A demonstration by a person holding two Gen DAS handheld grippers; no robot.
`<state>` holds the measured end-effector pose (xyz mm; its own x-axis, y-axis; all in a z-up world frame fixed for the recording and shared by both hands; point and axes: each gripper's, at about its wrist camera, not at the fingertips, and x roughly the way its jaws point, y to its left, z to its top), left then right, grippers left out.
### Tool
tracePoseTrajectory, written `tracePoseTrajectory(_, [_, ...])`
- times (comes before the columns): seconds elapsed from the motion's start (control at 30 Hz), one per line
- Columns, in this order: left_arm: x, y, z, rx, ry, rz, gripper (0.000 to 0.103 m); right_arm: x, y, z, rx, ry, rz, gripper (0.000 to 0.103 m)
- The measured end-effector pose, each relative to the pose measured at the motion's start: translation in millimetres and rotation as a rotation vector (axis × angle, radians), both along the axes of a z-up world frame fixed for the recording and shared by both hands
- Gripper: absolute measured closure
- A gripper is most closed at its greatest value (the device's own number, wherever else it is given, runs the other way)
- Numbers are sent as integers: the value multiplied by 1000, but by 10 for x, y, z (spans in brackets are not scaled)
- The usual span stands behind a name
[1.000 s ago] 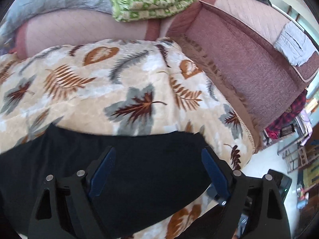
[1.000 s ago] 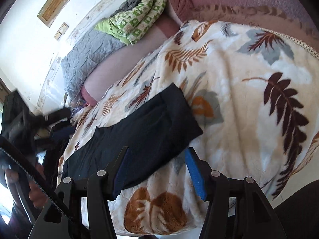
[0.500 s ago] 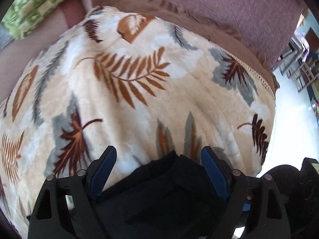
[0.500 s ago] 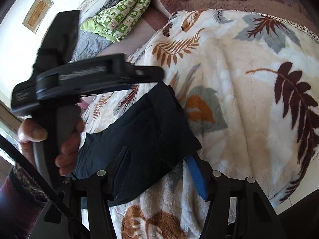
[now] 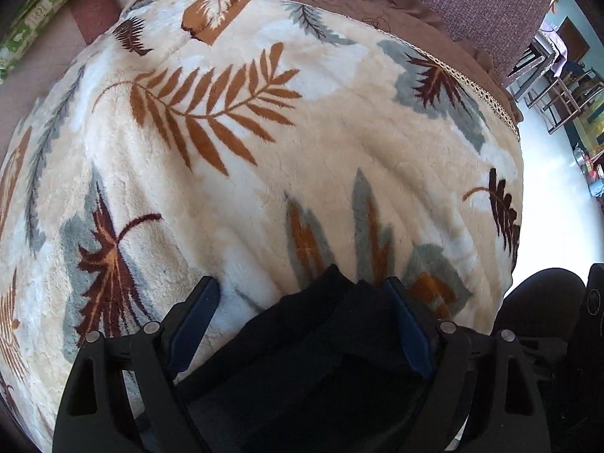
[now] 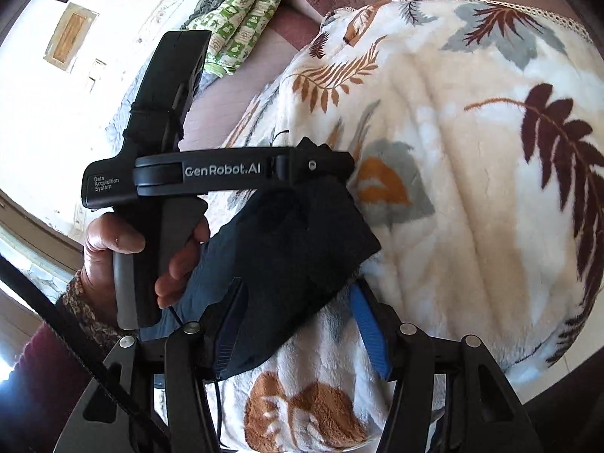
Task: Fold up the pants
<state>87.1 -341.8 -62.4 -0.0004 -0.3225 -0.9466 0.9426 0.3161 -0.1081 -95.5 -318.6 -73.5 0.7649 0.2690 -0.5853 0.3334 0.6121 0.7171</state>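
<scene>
Down in the lower centre of both wrist views lies the dark navy cloth pants (image 5: 321, 358), already doubled into a thick bundle on the cream plush blanket with brown and grey leaf prints (image 5: 264, 151). The left gripper (image 5: 302, 324) hangs steeply over the bundle's end, jaws spread wide with the cloth between them; the blue pads do not look to be pressing. The right gripper (image 6: 298, 324) stands with jaws partly open astride the near corner of the pants (image 6: 287, 256), one pad against the fabric edge, the other over blanket. Whether it pinches anything is hard to say; it looks loose.

The risks from here: a close by either pair of jaws may catch only the top layer, so the bundle would peel apart when lifted. The deep pile could be pinched along with the cloth and drag the blanket. The two tools sit close together, left gripper (image 6: 226, 173) just above the right's working space, so a clash is possible.

Containers: none show; a green-and-white patterned quilt (image 6: 241, 26) is simply heaped in the upper left.
</scene>
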Motion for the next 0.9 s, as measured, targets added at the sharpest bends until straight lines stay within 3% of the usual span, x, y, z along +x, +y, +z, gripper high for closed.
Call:
tracePoseTrajectory(0.03, [-32, -9, 7, -2, -10, -12, 21, 31, 7, -5, -1, 7, -5, 41])
tracePoseTrajectory(0.1, [-71, -14, 51, -14, -23, -24, 50, 133, 40, 19, -28, 20, -6, 39])
tracePoseTrajectory(0.2, [-40, -1, 139, -11, -69, -25, 82, 348, 114, 106, -112, 32, 20, 42])
tracePoseTrajectory(0.23, [2, 38, 177, -28, -48, -13, 86, 386, 128, 116, -125, 32, 25, 62])
tracePoseTrajectory(0.27, [30, 61, 220, -45, -34, -4, 89, 427, 137, 121, -139, 39, 30, 75])
tracePoseTrajectory(0.37, [29, 200, 362, -102, -28, 15, 90, 413, 137, 117, -111, 29, 27, 82])
tracePoseTrajectory(0.57, [29, 623, 667, -232, -26, 114, 90, 456, 353, 380, -236, -27, 88, 83])
tracePoseTrajectory(0.73, [235, 1297, 806, -332, 18, 281, 90, 635, 663, 588, -321, -56, 183, 83])
tracePoseTrajectory(0.9, [449, 1983, 765, -416, 81, 447, 90, 860, 1137, 753, -426, -89, 304, 83])
